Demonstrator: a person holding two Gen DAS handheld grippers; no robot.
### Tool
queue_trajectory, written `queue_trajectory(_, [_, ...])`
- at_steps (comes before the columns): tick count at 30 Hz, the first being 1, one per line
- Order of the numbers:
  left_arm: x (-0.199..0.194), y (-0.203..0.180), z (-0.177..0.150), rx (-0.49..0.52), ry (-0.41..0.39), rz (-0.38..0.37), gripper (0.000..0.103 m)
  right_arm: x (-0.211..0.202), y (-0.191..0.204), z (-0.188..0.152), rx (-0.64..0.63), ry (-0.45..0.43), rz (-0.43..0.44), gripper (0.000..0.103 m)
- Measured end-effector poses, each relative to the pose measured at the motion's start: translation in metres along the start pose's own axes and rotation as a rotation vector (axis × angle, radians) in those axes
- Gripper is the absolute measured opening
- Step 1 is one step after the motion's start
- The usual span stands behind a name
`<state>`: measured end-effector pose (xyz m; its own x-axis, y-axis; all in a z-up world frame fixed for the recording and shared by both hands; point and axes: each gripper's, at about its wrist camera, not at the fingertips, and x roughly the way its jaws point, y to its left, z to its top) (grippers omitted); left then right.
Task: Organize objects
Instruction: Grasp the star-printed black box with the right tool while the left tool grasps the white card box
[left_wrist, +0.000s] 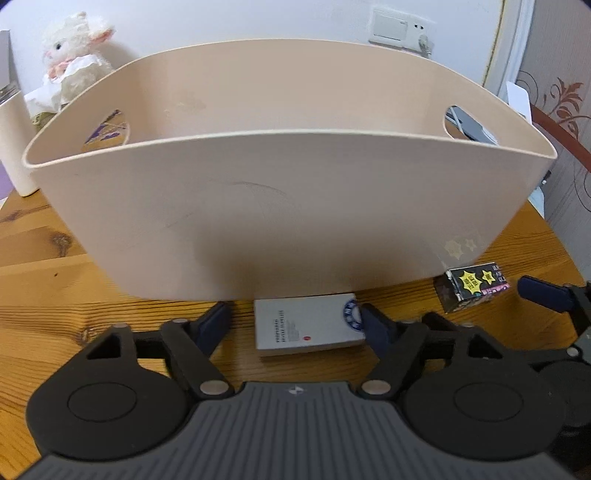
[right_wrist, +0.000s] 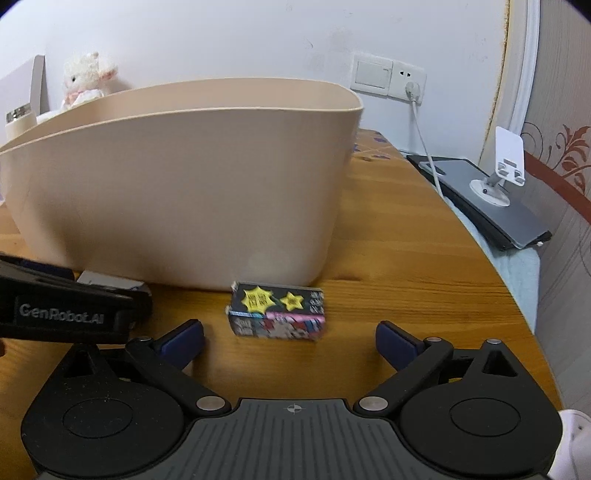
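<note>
A tall beige bin (left_wrist: 258, 229) stands on the wooden table (left_wrist: 44, 295), filling the middle of both views. Flat on the table against its near wall lies a small white-and-grey box (left_wrist: 306, 328), between the fingers of my left gripper (left_wrist: 295, 325). The right fingertip (left_wrist: 373, 325) is at the box's edge, while the left one stands apart from it, so the gripper is open. A black box with yellow stars (right_wrist: 277, 314) lies by the bin (right_wrist: 184, 203). It sits just ahead of my right gripper (right_wrist: 290, 341), whose fingers are spread wide and do not touch it.
A plush lamb (left_wrist: 74, 62) and a white cup (left_wrist: 14, 147) sit behind the bin at left. At right, a grey flat device (right_wrist: 491, 199) carries a white phone stand (right_wrist: 506, 166), and a cable runs to a wall socket (right_wrist: 410, 85). The table's curved edge is close on the right.
</note>
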<state>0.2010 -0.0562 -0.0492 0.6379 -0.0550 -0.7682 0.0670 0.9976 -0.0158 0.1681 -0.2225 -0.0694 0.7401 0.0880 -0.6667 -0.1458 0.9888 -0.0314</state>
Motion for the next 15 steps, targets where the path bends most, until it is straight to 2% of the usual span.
queue_trajectory(1, [-0.001, 0.002, 0.0, -0.005, -0.002, 0.0, 0.064, 0.001, 0.0, 0.001, 0.004, -0.001, 0.01, 0.094])
queue_trajectory(2, [-0.002, 0.005, 0.001, -0.012, -0.004, 0.001, 0.062, 0.001, 0.001, 0.001, 0.003, -0.001, 0.021, 0.09])
queue_trajectory(4, [-0.001, 0.009, 0.004, -0.027, 0.005, -0.023, 0.062, 0.001, 0.004, 0.003, 0.0, -0.006, 0.035, 0.081])
queue_trajectory(8, [-0.004, 0.018, 0.003, -0.048, 0.015, -0.023, 0.061, -0.002, 0.007, 0.006, -0.002, -0.011, 0.051, 0.046])
queue_trajectory(15, [-0.022, 0.031, -0.004, -0.051, 0.003, -0.046, 0.061, -0.011, 0.01, 0.001, -0.013, -0.005, 0.045, 0.046])
